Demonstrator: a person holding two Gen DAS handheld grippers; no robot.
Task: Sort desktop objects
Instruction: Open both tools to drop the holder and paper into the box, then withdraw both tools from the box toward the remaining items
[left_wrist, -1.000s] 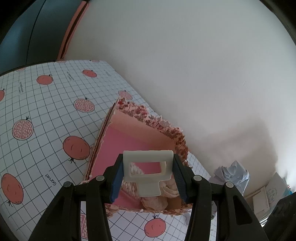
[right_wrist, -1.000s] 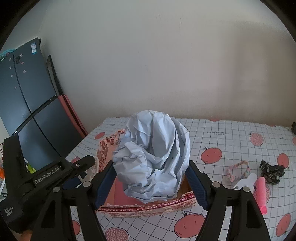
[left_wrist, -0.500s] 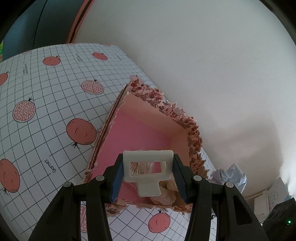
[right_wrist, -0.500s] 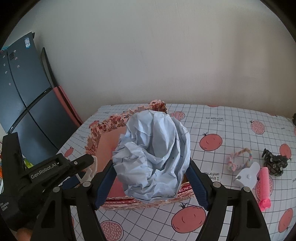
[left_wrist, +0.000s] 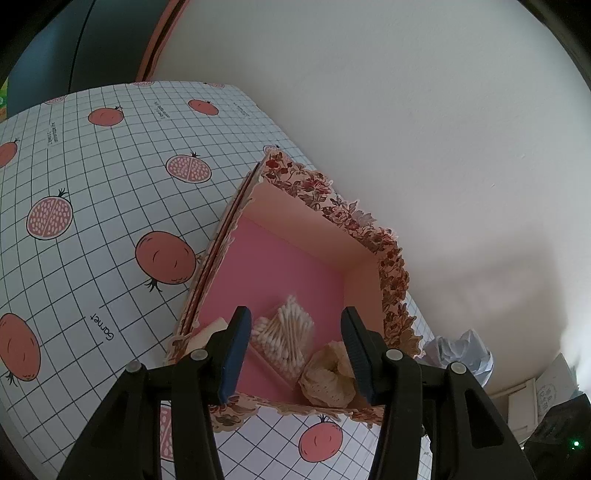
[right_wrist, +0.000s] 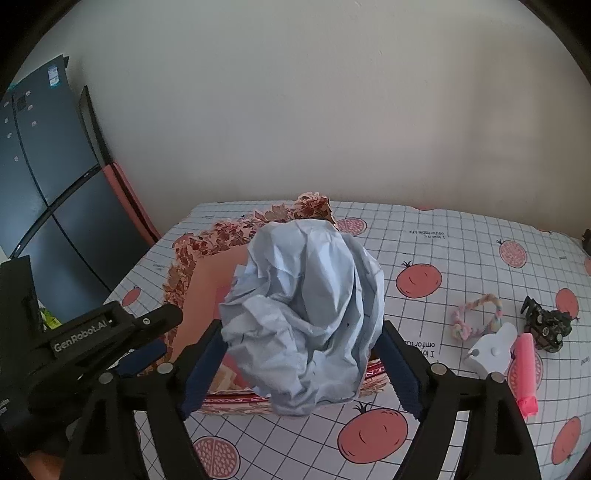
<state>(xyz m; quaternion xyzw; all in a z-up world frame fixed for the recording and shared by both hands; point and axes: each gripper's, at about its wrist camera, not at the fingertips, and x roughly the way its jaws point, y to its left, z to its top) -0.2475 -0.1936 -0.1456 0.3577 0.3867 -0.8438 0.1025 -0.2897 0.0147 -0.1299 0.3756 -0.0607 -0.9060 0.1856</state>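
1. Left claw (left_wrist: 295, 350): jaws partly open, nothing between the pads; it hangs over the near end of the floral-rimmed cardboard box with pink lining (left_wrist: 332, 221); seen again at 9 o'clock in the right wrist view (right_wrist: 144, 350).
2. Inside the box, between the left fingers: a clear packet of cotton swabs (left_wrist: 284, 336); at 4 o'clock of it a beige crumpled frilly item (left_wrist: 328, 373); a pale object at 9 o'clock, mostly hidden.
3. Right claw (right_wrist: 299, 369): jaws wide and opening; the crumpled ball of pale blue paper (right_wrist: 306, 310) sits between them; whether the pads touch it I cannot tell; ball hangs over the box (right_wrist: 214, 240).
4. Surface: white grid-pattern cloth with red pomegranates (right_wrist: 421, 236); box at its far left corner, near the wall.
5. At 3 o'clock of the ball, well apart: pastel braided hair tie (right_wrist: 476, 317); white plastic piece (right_wrist: 491, 349); pink cylindrical roller (right_wrist: 526, 373) just beside it; black hair claw clip (right_wrist: 546, 323) at the far right.
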